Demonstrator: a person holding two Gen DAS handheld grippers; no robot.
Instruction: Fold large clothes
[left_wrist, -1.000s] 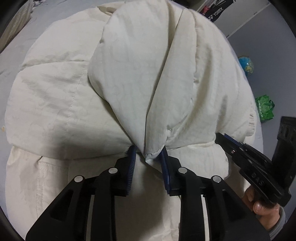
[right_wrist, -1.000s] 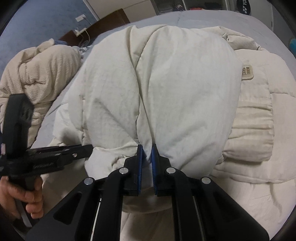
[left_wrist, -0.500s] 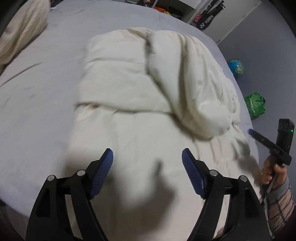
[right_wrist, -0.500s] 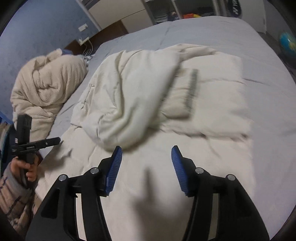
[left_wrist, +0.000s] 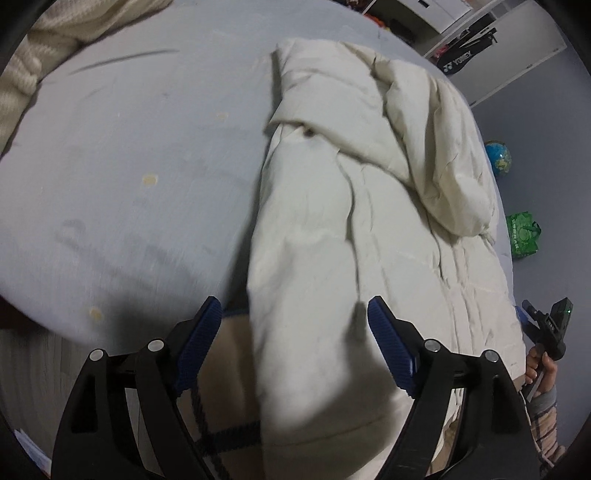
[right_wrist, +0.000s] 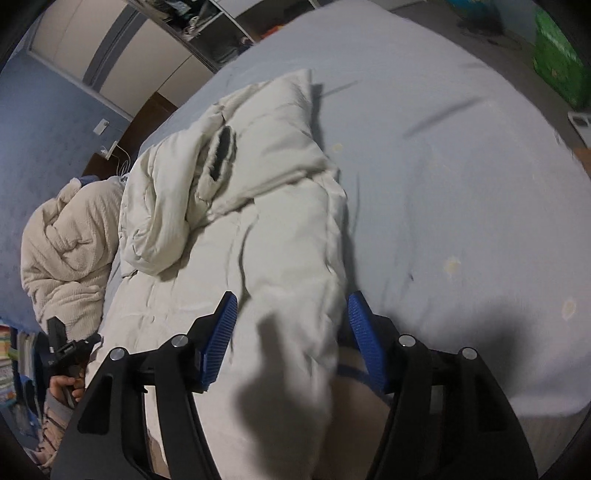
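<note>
A: The coat (left_wrist: 332, 229) lies lengthwise on the bed (left_wrist: 129, 166), hem end hanging over the near edge. It looks puffy, soft and light, bulky; best taken at the hem corners.

B: The left tool (left_wrist: 295, 339) stands released, empty. The right tool (right_wrist: 288, 332) is opening, pads clear of the cloth. A second ago both pinched the bunched coat; now it is dropped.
</note>
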